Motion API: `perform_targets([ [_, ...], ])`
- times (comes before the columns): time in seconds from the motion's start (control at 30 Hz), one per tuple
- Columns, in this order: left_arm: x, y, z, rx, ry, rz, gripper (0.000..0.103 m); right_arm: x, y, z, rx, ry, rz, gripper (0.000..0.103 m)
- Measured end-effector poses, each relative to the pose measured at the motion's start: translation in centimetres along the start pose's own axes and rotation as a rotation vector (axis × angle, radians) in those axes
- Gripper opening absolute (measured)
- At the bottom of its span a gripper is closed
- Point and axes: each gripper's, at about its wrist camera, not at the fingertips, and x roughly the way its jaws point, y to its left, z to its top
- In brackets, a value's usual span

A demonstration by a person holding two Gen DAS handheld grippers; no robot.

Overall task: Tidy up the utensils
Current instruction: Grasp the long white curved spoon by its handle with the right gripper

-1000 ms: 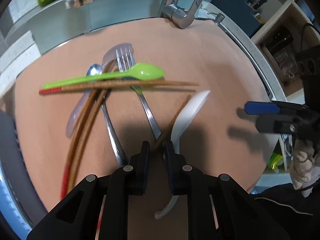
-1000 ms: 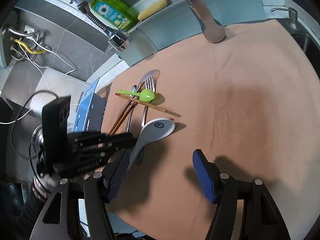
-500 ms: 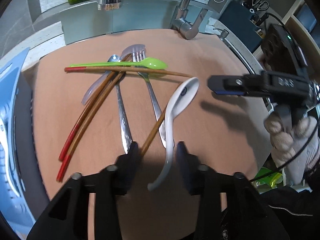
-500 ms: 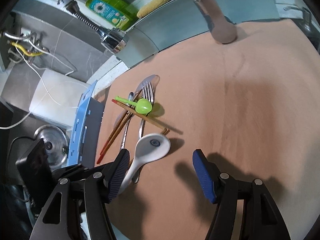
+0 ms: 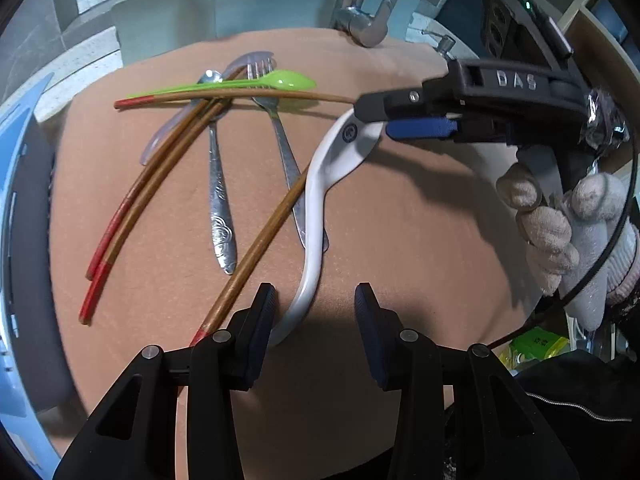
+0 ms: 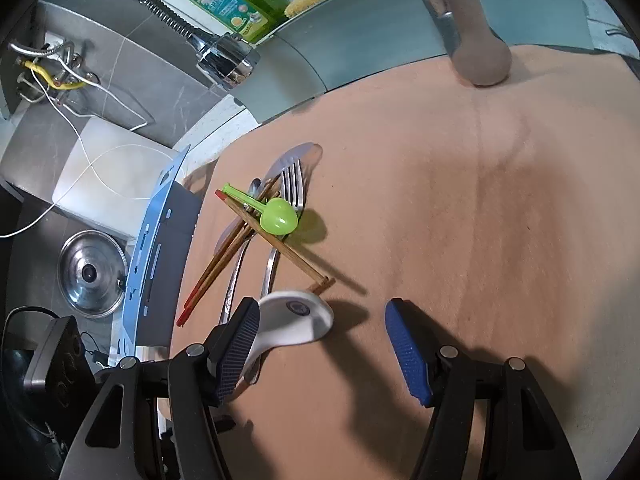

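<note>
Both cameras ride on hand-held grippers and look forward and steeply down along their own fingers at an orange mat (image 5: 400, 220). The left wrist view sits close above the near end of the utensil pile, facing the taps at the back. The right wrist view looks from the pile's right side, a little farther off. Both share the white spoon (image 5: 320, 184) (image 6: 296, 320), the green spoon (image 5: 288, 79) (image 6: 278, 216) and the fork (image 5: 280, 140) (image 6: 292, 184).

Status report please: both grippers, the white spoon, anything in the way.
Left gripper open, jaws just opened, astride white spoon handle. Right gripper open over its bowl. Chopstick beside the handle, fork beneath.
</note>
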Motion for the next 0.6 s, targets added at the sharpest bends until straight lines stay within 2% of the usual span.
perform_targets([
  [0.07,0.4,-0.2,0.1,0.013,0.006,0.007,0.039,0.1,0.1,0.1,-0.004,-0.001,0.002,0.062],
  [0.1,0.6,-0.3,0.3,0.023,0.006,0.012,0.036,0.1,0.1,0.1,-0.006,-0.003,0.004,0.062],
  [0.17,0.6,-0.4,0.6,0.036,0.004,0.028,0.029,0.2,0.1,0.2,-0.011,-0.001,0.009,0.053],
  [0.3,0.9,-0.1,0.9,0.054,0.006,0.046,0.017,0.4,0.3,0.2,-0.014,0.009,0.032,0.050],
  [0.53,1.1,-0.1,1.3,0.070,0.008,0.048,0.014,1.1,1.2,-0.1,-0.080,0.022,0.025,0.049],
  [0.6,1.2,-0.1,1.3,0.079,0.008,0.053,0.013,1.2,1.2,0.0,-0.076,0.029,0.051,0.042],
])
